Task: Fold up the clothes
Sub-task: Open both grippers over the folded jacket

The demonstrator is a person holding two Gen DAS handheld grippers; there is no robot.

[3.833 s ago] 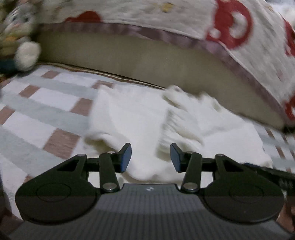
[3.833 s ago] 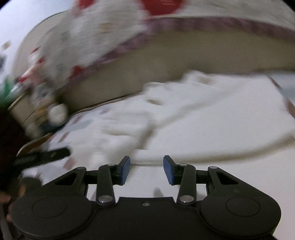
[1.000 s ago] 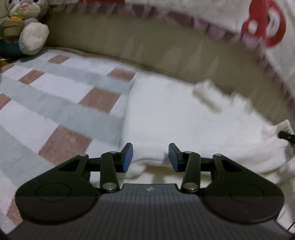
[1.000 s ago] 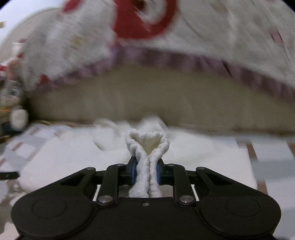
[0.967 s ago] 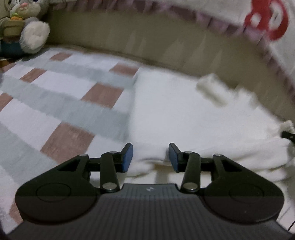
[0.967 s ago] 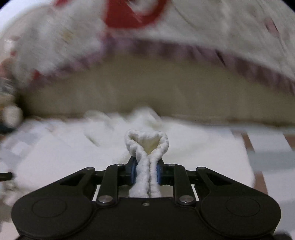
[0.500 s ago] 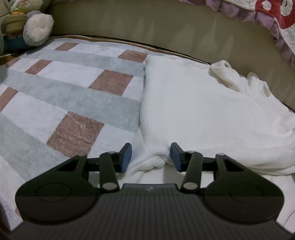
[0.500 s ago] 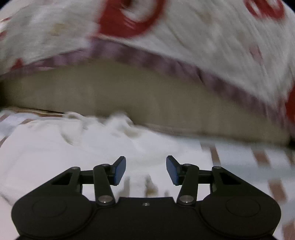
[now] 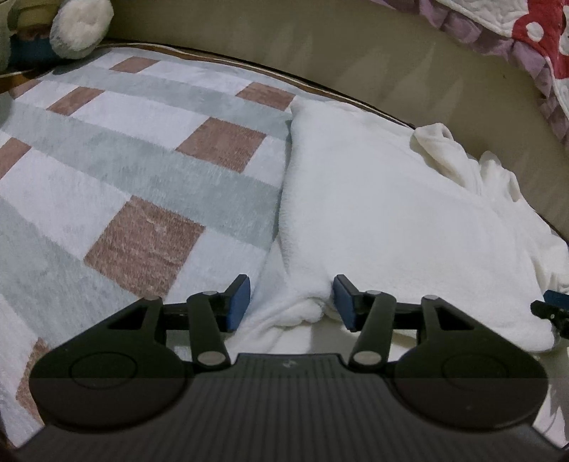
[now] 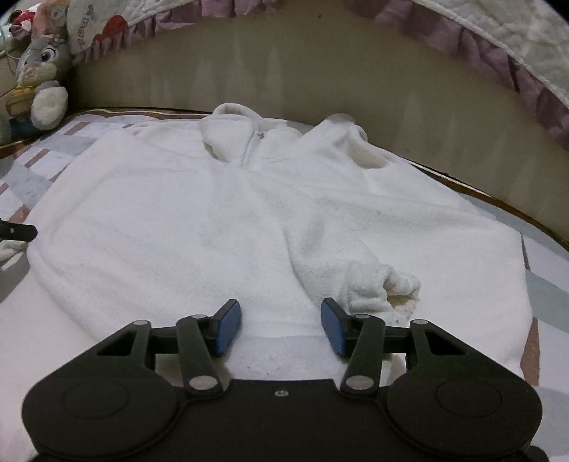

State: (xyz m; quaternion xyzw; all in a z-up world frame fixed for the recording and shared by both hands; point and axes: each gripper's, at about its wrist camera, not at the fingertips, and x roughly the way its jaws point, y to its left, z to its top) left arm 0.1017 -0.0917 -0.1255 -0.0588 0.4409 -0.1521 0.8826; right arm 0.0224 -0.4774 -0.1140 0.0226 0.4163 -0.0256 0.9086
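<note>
A white fleece zip jacket (image 10: 220, 220) lies flat on a checked blanket, collar toward the far wall, both sleeves folded in over the body. The right sleeve's cuff (image 10: 384, 284) rests just right of my right gripper (image 10: 281, 328), whose jaws are opening, with only the jacket's hem below them and nothing pinched. In the left wrist view the jacket (image 9: 384, 199) fills the right half. My left gripper (image 9: 291, 302) hovers over its near left corner; its jaws are opening, a fold of fleece lies between the pads, and they do not press on it.
The blanket (image 9: 117, 170) with grey, white and brown squares spreads out to the left. A beige padded wall (image 10: 320, 78) runs behind, with a red and white quilt (image 9: 533, 32) draped over it. A plush rabbit (image 10: 39, 71) sits in the far left corner.
My right gripper let go of the sleeve cuff it was pinching and dropped toward the hem; the cuff now lies on the jacket. My left gripper's jaws widened a little over the corner.
</note>
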